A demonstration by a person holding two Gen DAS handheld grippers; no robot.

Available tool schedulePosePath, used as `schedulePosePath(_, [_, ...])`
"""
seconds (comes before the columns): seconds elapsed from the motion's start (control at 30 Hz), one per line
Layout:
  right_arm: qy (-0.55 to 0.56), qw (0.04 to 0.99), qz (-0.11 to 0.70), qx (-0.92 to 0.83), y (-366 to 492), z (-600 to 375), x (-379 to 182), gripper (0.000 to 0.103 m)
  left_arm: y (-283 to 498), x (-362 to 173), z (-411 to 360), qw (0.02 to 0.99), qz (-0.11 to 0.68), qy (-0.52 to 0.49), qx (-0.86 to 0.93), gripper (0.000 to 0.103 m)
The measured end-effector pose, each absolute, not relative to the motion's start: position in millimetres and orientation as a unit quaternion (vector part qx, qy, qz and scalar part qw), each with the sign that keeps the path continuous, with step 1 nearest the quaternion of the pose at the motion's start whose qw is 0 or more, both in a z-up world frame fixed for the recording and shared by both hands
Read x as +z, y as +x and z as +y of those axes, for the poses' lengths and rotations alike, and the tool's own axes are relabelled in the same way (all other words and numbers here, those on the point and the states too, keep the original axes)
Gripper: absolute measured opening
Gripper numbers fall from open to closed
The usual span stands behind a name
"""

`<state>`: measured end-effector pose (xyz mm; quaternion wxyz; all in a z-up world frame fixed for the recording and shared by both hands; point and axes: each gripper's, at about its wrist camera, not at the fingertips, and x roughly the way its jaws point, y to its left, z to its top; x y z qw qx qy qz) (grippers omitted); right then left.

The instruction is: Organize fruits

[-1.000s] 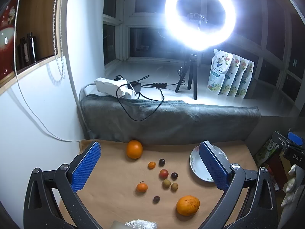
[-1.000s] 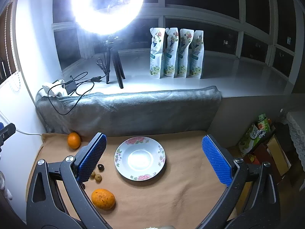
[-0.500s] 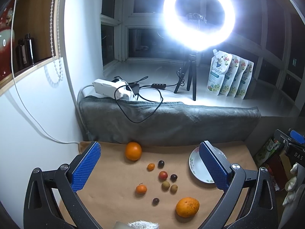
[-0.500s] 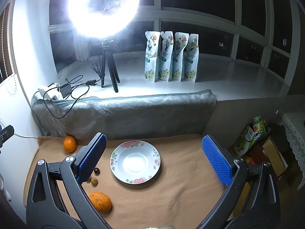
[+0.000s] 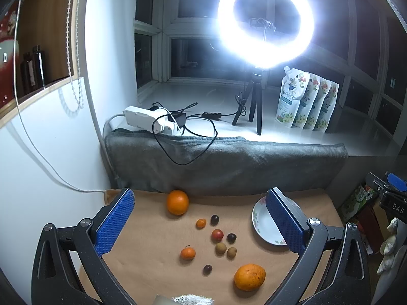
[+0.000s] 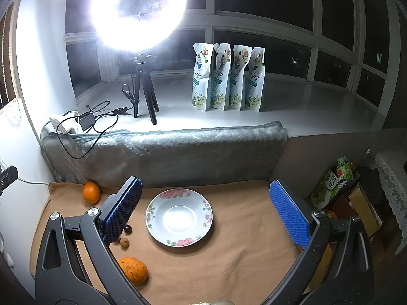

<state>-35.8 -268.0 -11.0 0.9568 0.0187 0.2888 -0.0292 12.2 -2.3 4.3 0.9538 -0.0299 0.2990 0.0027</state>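
Observation:
Fruits lie on a tan mat (image 5: 152,261). A large orange (image 5: 177,202) sits at the back, another orange (image 5: 249,277) at the front, with a small tangerine (image 5: 188,253), a red fruit (image 5: 217,234), dark grapes (image 5: 215,219) and brown longans (image 5: 220,248) between. A flowered white plate (image 6: 178,217) stands empty to the right; it also shows in the left wrist view (image 5: 264,226). My left gripper (image 5: 201,219) is open and empty, high above the fruits. My right gripper (image 6: 206,211) is open and empty above the plate. The front orange (image 6: 133,270) shows at its lower left.
A folded grey blanket (image 5: 229,162) lines the mat's far edge below a white sill with a ring light on a tripod (image 5: 257,106), a power strip with cables (image 5: 150,118) and several pouches (image 6: 227,75). A white wall stands left; boxes and bags (image 6: 335,185) sit right.
Both grippers have drifted slightly, so the scene shifts a little in each view. The jaws stay wide open and no fruit has moved.

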Motion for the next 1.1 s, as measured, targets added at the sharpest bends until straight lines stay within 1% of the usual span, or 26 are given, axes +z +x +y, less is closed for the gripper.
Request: schedulePosePath(1.1, [0.02, 0.95, 0.31, -0.026, -29.4, -263.1, -27.6, 0.103, 20.0, -9.8, 0.4, 0.948, 0.317, -0.038, -0.001, 0.102])
